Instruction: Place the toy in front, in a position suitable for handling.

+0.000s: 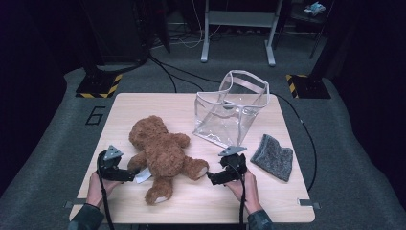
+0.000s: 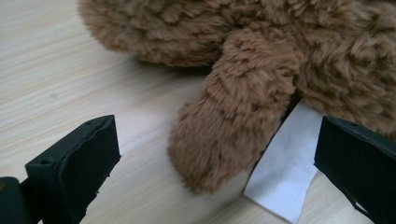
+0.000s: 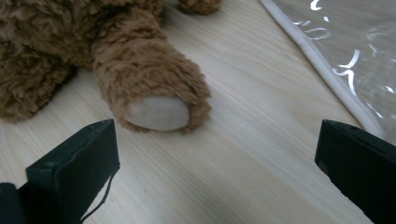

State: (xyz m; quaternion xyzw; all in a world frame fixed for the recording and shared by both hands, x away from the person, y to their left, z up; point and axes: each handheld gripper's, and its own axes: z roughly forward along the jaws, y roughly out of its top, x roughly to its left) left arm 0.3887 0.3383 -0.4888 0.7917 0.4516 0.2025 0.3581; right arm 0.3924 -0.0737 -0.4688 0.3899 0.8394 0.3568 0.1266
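A brown teddy bear point(image 1: 160, 151) lies face down in the middle of the wooden table point(image 1: 268, 201). My left gripper point(image 1: 128, 173) is open at the bear's near arm point(image 2: 233, 112), which lies between its jaws beside a white tag point(image 2: 287, 172). My right gripper point(image 1: 209, 178) is open just short of the bear's leg, whose pale sole point(image 3: 158, 113) faces it. A clear plastic bag point(image 1: 230, 110) stands open behind the bear, and its white-edged side point(image 3: 327, 70) shows in the right gripper view.
A grey cloth point(image 1: 274, 156) lies on the table right of my right gripper. A metal stand point(image 1: 238, 28) and black posts with striped bases point(image 1: 98, 86) are on the floor beyond the table.
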